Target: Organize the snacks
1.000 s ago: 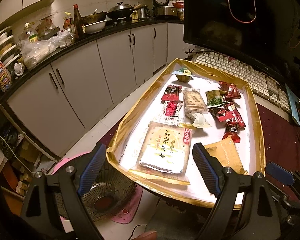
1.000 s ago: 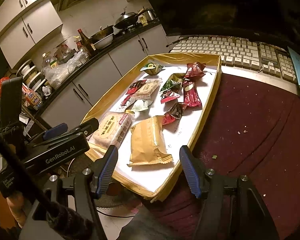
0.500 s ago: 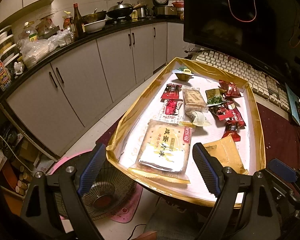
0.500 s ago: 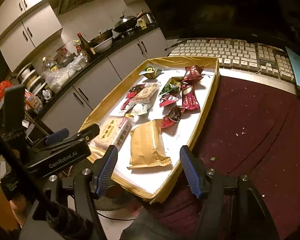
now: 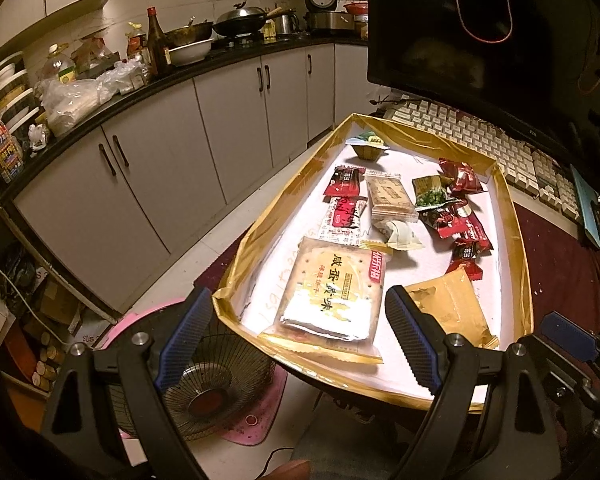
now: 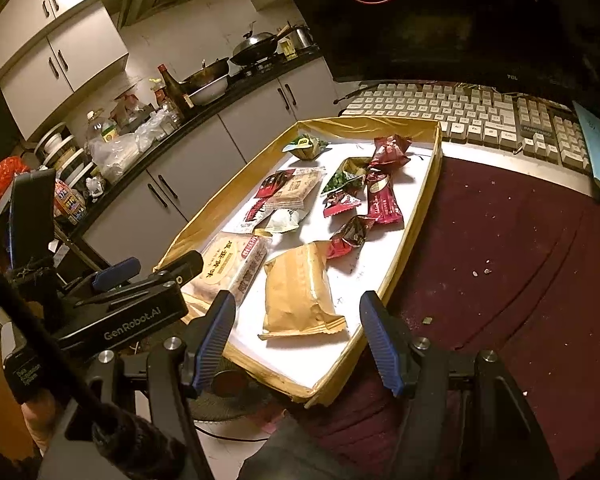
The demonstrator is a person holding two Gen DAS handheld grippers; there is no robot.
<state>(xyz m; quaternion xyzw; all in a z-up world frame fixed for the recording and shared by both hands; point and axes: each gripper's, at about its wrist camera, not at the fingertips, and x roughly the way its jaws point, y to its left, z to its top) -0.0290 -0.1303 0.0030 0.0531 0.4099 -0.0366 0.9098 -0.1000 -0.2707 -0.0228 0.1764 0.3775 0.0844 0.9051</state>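
A gold-rimmed tray (image 5: 512, 248) on the worktop holds the snacks, with a cracker packet (image 5: 332, 292) and a tan packet (image 6: 298, 290) lying nearest its front edge. The left gripper (image 5: 298, 340) hangs just short of the cracker packet, its fingers (image 5: 184, 336) spread wide and holding nothing. The right gripper (image 6: 296, 344) frames the tan packet between wide-open, empty fingers (image 6: 380, 344), touching nothing.
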